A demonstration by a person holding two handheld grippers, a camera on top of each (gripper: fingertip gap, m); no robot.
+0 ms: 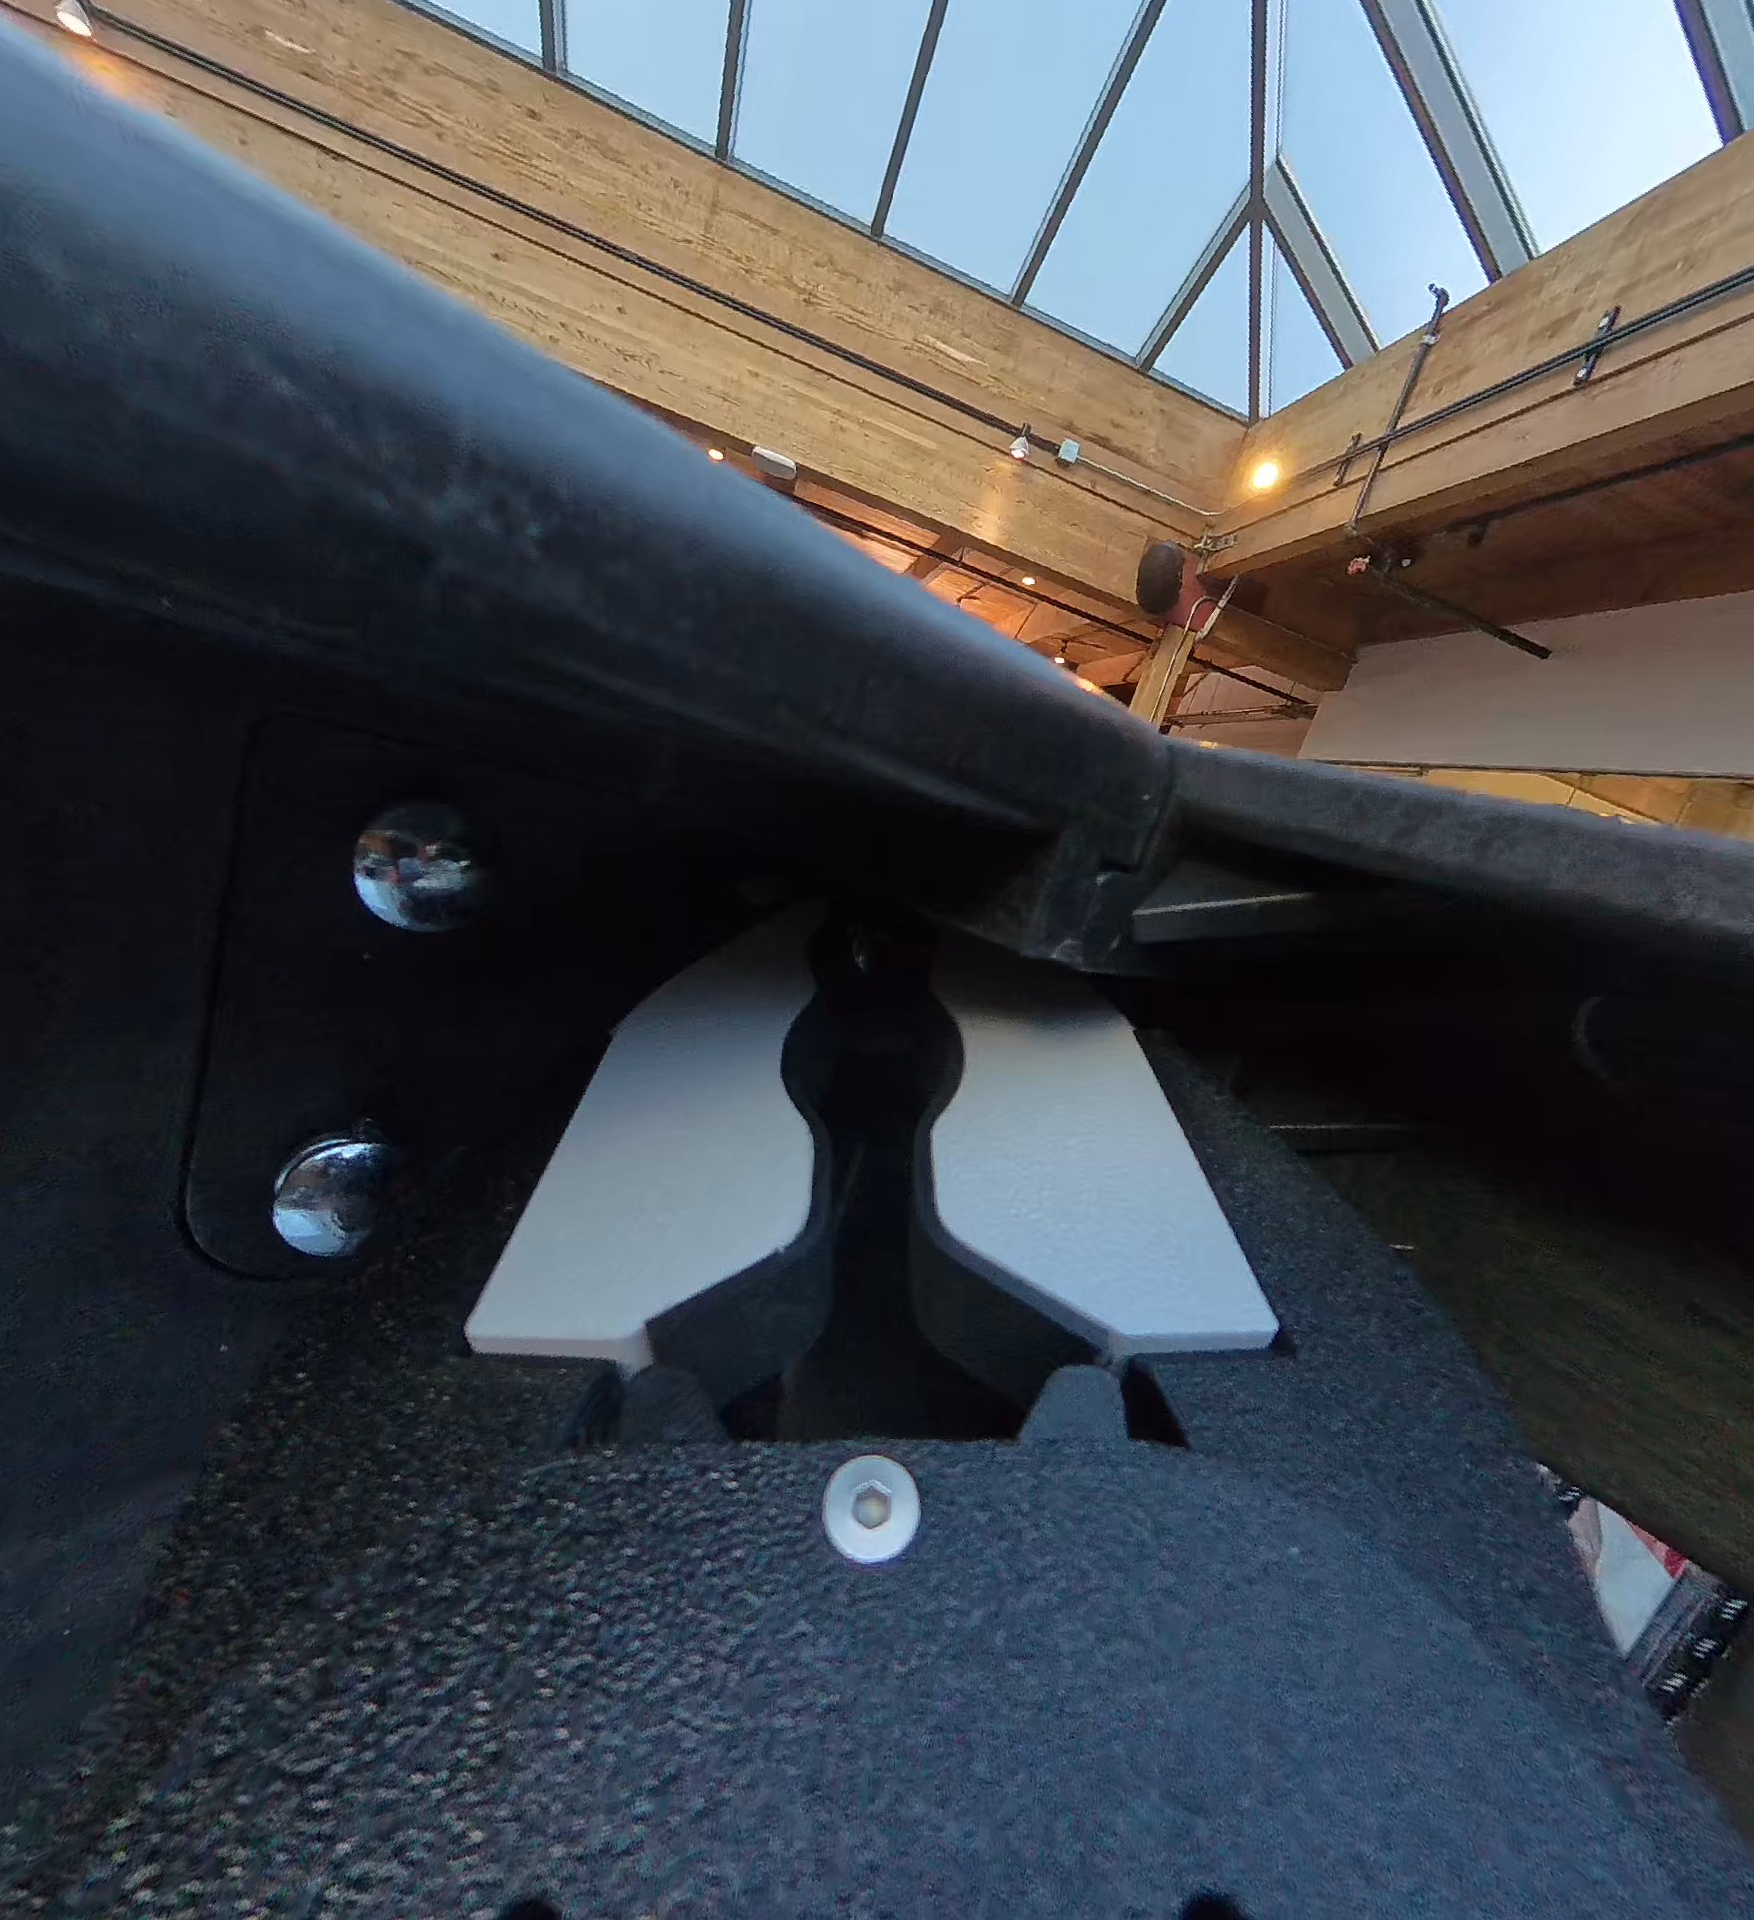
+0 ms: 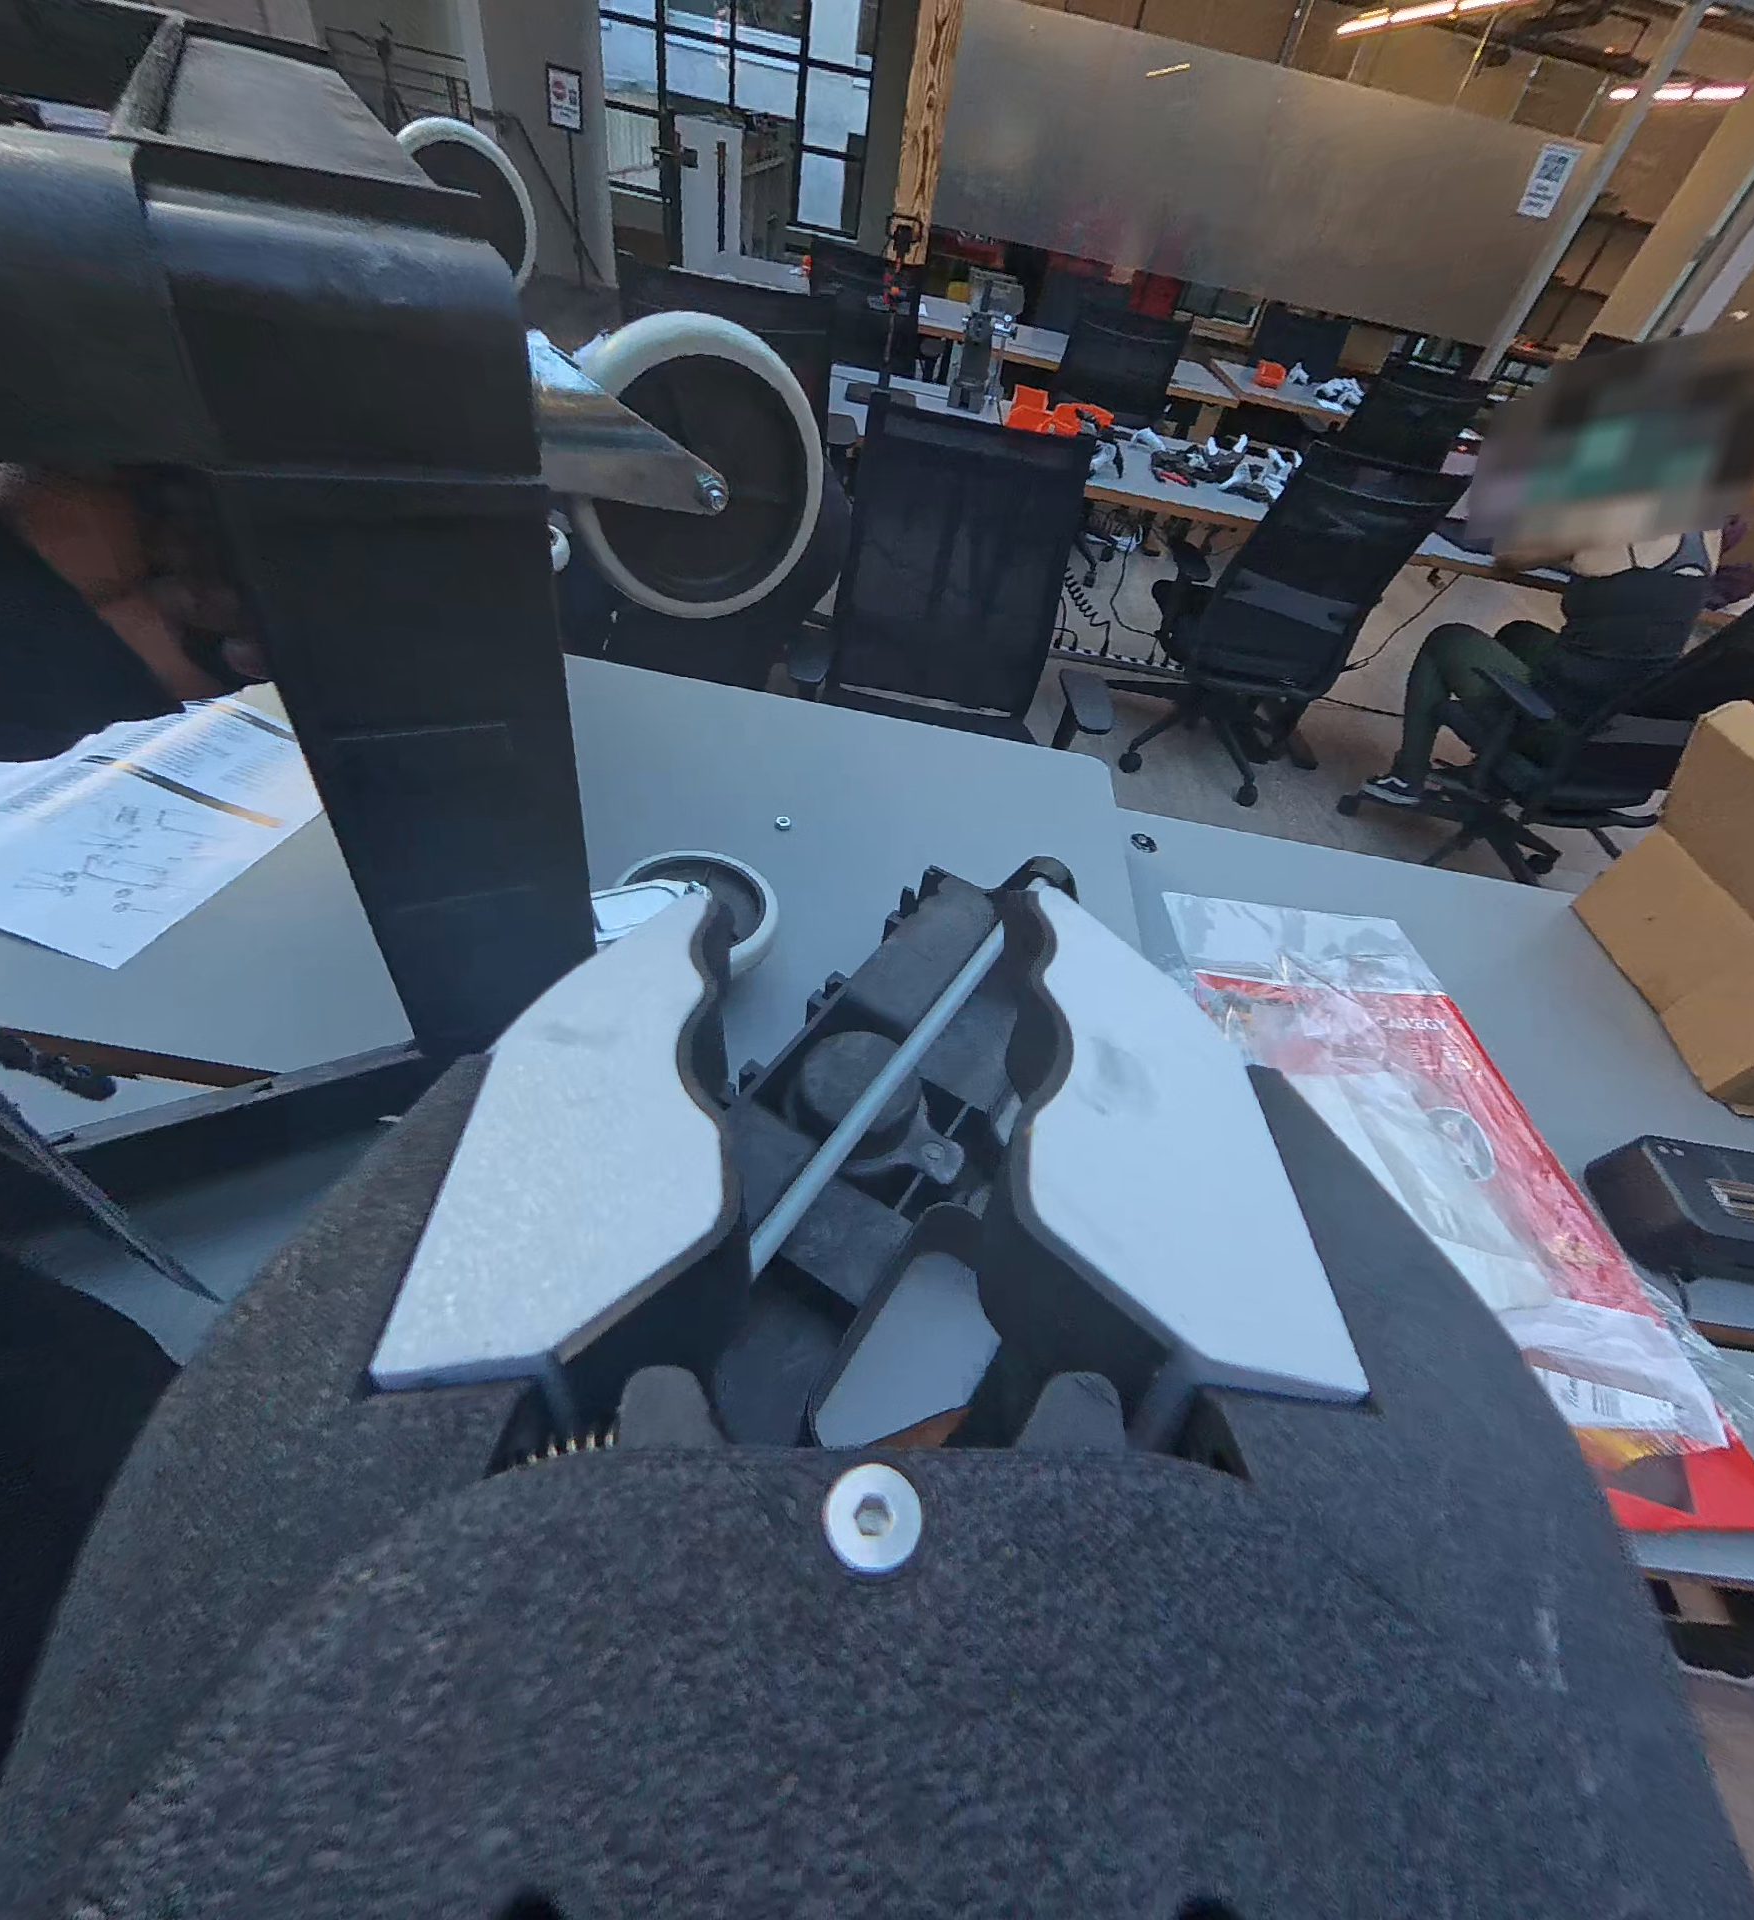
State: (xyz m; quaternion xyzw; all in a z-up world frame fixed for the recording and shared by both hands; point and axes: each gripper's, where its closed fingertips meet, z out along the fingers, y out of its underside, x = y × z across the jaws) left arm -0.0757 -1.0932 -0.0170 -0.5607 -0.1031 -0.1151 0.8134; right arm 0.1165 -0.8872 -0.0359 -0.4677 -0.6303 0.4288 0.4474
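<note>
Left claw (image 1: 868, 951): fingers nearly together, a narrow dark slot between them, tips tucked under the edge of a black frame (image 1: 437, 499) that fills the left of its view. Can't tell if it pinches anything, as the contact is hidden. Two chrome bolts (image 1: 416, 868) sit in the frame plate left of the fingers, with only the skylight (image 1: 1112, 156) above. In the right wrist view, going left to right: a sheet with diagrams (image 2: 104, 831) lies at the bench's left edge. The same frame (image 2: 385, 623) stands upright on the bench (image 2: 852, 748), with a gloved hand (image 2: 73, 603) at it. One white-tyred wheel (image 2: 707, 468) is already on the frame via a metal fork. A second wheel (image 2: 707, 904) lies loose and flat on the bench just beside the frame foot. Right claw (image 2: 868, 904): spread wide and holding nothing. It straddles a black plastic part (image 2: 852, 1081) lying mid-bench with a steel rod (image 2: 894, 1081) running diagonally across it. The fingers are on either side of the part and I can't tell if they touch it. Two small nuts (image 2: 781, 823) lie loose beyond it, toward the far edge. Right of the claw there is a red bagged booklet (image 2: 1424, 1195), then a black device (image 2: 1725, 1216) near the right edge and a cardboard box (image 2: 1746, 935) at the far right corner. So one wheel is fitted, and one wheel, the rod part and the nuts are loose.
</note>
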